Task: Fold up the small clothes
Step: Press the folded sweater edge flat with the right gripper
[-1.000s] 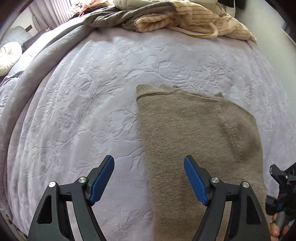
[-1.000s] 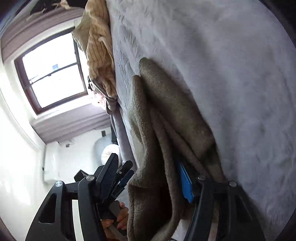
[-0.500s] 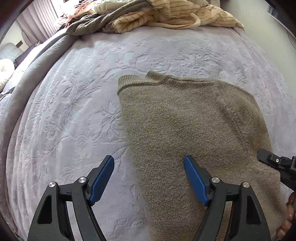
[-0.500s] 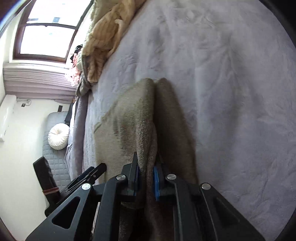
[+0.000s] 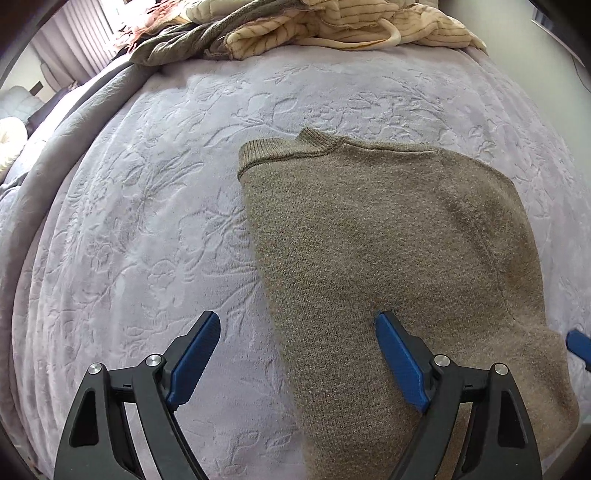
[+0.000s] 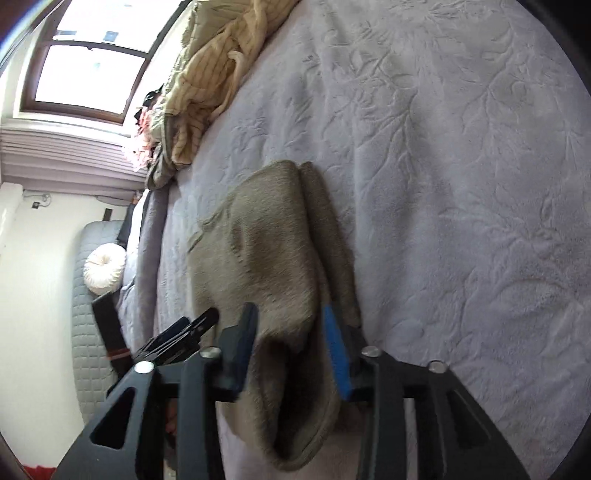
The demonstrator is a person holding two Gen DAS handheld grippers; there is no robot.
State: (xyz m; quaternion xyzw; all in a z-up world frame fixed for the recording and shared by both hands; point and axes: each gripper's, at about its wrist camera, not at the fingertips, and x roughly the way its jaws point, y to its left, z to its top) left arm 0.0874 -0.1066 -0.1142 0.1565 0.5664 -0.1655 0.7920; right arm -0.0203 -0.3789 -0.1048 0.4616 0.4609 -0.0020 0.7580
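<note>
A brown sweater (image 5: 388, 251) lies folded lengthwise on the bed (image 5: 147, 221), the left gripper (image 5: 295, 350) hovering with jaws spread over its edge and the right gripper (image 6: 290, 350) parted around its corner, a crosswise fold apparently left to do.

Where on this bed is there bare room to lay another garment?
Bare bedspread lies left of the brown sweater, and between its collar and the clothes pile at the far edge. That far edge is crowded.
</note>
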